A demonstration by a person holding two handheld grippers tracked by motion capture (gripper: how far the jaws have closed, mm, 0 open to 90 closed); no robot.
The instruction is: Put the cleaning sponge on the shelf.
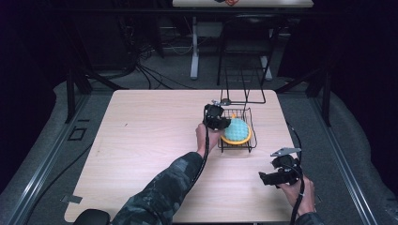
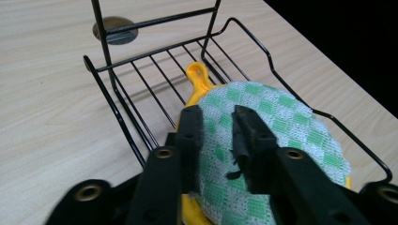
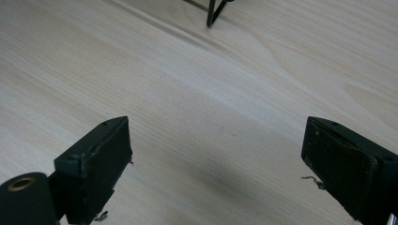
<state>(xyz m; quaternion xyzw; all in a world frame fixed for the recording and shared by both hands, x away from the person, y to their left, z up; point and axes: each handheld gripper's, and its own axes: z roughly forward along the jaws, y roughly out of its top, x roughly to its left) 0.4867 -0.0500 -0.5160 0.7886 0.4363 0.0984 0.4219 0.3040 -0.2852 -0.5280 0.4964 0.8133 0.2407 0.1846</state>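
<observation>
A black wire rack (image 1: 251,146) stands on the table right of centre. In it lies a round yellow mat with a loop handle (image 2: 199,78), and a green-and-white checked cloth (image 2: 281,117) rests on top of it. My left gripper (image 2: 218,119) hovers at the cloth's near edge, jaws a little apart, with the cloth lying flat under the gap. In the high view the left gripper (image 1: 224,123) sits at the rack's left side beside the cloth (image 1: 236,130). My right gripper (image 1: 261,178) is near the table's front right, open wide over bare wood (image 3: 216,154).
The rack's tall wire frame (image 1: 244,89) rises behind the tray (image 2: 117,112). A round metal grommet (image 2: 115,29) is set in the tabletop beyond it. One rack foot (image 3: 213,11) shows ahead of the right gripper. The table's right edge runs close to the rack.
</observation>
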